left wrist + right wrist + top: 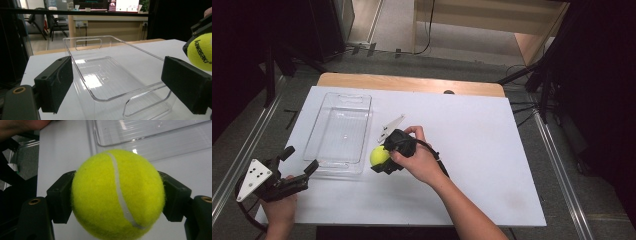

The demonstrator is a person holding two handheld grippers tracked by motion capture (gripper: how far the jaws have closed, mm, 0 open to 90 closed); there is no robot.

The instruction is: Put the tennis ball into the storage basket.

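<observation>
White tabletop [472, 150] lying under both hands, I am holding the tennis ball [379, 155] clamped in my right gripper [383, 156], just right of the clear tray [338, 131], while my left gripper [302, 159] is gaping wide at its near end.

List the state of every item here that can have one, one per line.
tennis ball: clamped between the right gripper's jaws, beside the bin
clear plastic bin: upright on the table, empty
right gripper: shut on the ball
left gripper: open, jaws wide apart, holding nothing
</observation>
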